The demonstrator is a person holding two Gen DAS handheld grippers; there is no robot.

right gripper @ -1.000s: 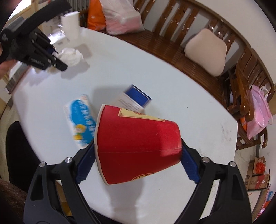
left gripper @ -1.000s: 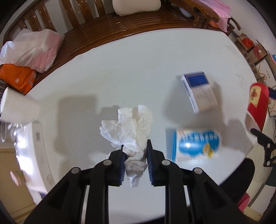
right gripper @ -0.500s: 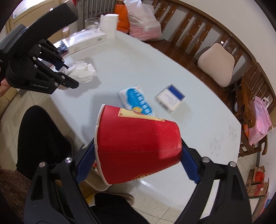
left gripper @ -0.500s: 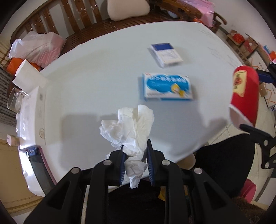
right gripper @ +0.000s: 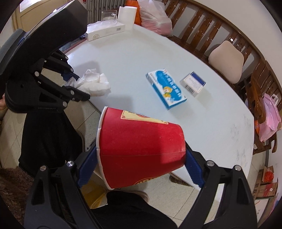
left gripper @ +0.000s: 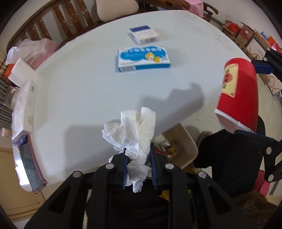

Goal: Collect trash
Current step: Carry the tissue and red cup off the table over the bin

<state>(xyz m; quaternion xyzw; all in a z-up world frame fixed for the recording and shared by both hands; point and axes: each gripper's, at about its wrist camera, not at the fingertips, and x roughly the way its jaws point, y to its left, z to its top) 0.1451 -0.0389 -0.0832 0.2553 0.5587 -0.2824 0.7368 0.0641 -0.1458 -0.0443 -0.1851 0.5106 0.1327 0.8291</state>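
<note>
My left gripper [left gripper: 138, 155] is shut on a crumpled white tissue [left gripper: 132, 130], held over the near edge of the white table [left gripper: 84, 91]. The same tissue [right gripper: 93, 85] and left gripper [right gripper: 77, 86] show at the left of the right wrist view. My right gripper [right gripper: 141, 158] is shut on a red paper cup [right gripper: 139, 151] lying sideways between its blue pads; the red cup [left gripper: 238, 95] hangs beyond the table edge. A cream bin [left gripper: 178, 141] with wrappers inside stands on the floor below both grippers.
A blue-and-white box [left gripper: 142, 59] and a smaller white box with a blue end [left gripper: 144, 35] lie on the table. A long white box [left gripper: 29, 107], a paper roll [right gripper: 126, 16] and a glass [right gripper: 108, 15] stand at the far side. A person's dark-clad legs [left gripper: 227, 158] are by the bin; wooden benches ring the table.
Both grippers have drawn back across the table toward its near edge with tissue and cup still held. The boxes now lie farther away, and the bin and floor have come into view.
</note>
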